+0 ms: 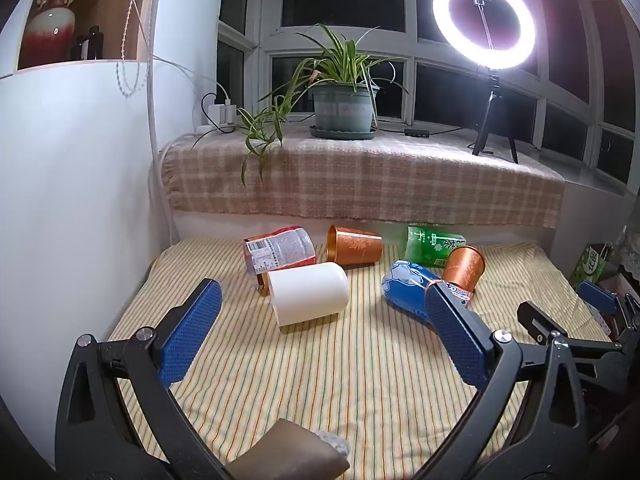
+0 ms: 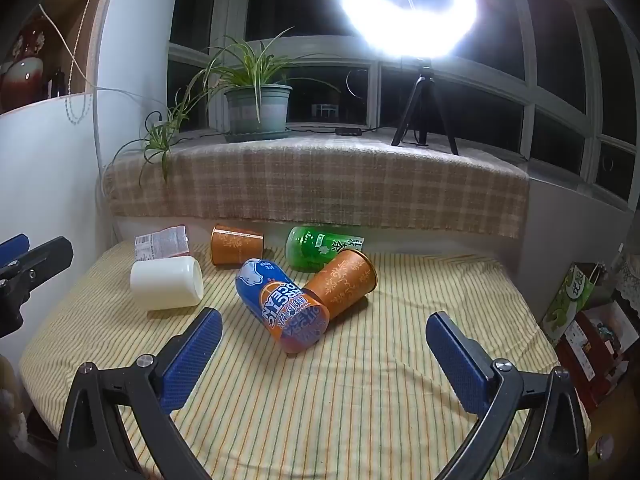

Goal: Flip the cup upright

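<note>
Six containers lie toppled on the striped cloth [image 2: 360, 392] that covers my work surface, with a plaid blanket [image 2: 320, 184] draped over the window ledge behind them. On that ledge stand a potted spider plant [image 1: 344, 100] and a ring light [image 1: 484, 20] on a small tripod; the panes behind are black. A white wall [image 1: 72, 200] closes off my left side, and a red vase [image 1: 48, 28] sits in a niche above it.

My left gripper [image 1: 320, 340] is spread wide and empty, and the white cup [image 1: 308, 298] lies on its side just ahead, between the fingers' line, its open end toward me. My right gripper [image 2: 324, 354] is also spread wide, holding nothing. Ahead of it the blue and orange Ocean can [image 2: 280, 304] rests against a copper-coloured cup [image 2: 344, 282] lying tilted. A second copper cup [image 2: 236, 244] and a green tea bottle [image 2: 320, 248] lie near the blanket's hem, and a red-labelled container [image 1: 280, 250] lies touching the white cup's far side.

From the left camera my own finger pad [image 1: 456, 340] covers part of the can. The ring light washes out its surroundings in the right view. Boxes [image 2: 580, 320] at the far right are cut off and hard to read.
</note>
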The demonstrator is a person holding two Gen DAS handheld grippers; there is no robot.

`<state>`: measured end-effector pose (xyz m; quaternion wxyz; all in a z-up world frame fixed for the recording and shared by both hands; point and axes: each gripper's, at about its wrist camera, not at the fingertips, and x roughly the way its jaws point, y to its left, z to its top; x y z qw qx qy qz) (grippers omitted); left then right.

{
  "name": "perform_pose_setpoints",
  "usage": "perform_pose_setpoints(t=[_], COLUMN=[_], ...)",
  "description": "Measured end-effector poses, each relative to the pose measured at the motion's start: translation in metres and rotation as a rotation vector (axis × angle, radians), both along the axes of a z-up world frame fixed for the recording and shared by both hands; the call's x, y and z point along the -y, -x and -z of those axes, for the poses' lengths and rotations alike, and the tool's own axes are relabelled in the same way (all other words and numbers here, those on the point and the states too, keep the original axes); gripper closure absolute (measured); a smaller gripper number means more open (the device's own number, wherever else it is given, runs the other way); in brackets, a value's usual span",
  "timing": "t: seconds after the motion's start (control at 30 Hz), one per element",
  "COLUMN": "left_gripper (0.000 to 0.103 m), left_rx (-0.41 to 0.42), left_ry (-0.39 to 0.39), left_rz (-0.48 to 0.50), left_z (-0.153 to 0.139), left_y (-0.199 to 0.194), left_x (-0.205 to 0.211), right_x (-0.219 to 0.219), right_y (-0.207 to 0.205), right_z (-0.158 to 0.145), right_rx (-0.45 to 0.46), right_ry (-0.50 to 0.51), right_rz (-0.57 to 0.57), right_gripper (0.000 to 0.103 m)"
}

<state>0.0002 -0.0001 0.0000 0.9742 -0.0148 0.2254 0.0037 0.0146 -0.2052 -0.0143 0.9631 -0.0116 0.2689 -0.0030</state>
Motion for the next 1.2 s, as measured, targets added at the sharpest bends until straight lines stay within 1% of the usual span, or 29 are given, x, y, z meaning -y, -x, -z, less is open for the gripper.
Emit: perform_pose_setpoints(t=[0.3,0.37,1.2], left_gripper=[0.000,0.000,0.000], left_rx=[0.004,-0.002,-0.001], left_ry=[-0.005,0.009,0.013], left_rz=[0.002,0.001,0.000], left_z=[0.0002,0.0000,0.0001], left_y=[0.0001,-0.0001,-0.0001], left_x=[0.0048,-0.0003,-0.0006], right_x=[-0.0008,-0.0014,0.0041], right_y=[-0.0025,-0.0013,-0.0029], right_z=[0.0002,0.0007,0.0004], right_rx=[-0.007,-0.007,-0.024], right_ry=[-0.007,-0.008,-0.029], right_rz=[-0.004,-0.004,0.016], right_gripper=[0.000,0.000,0.000])
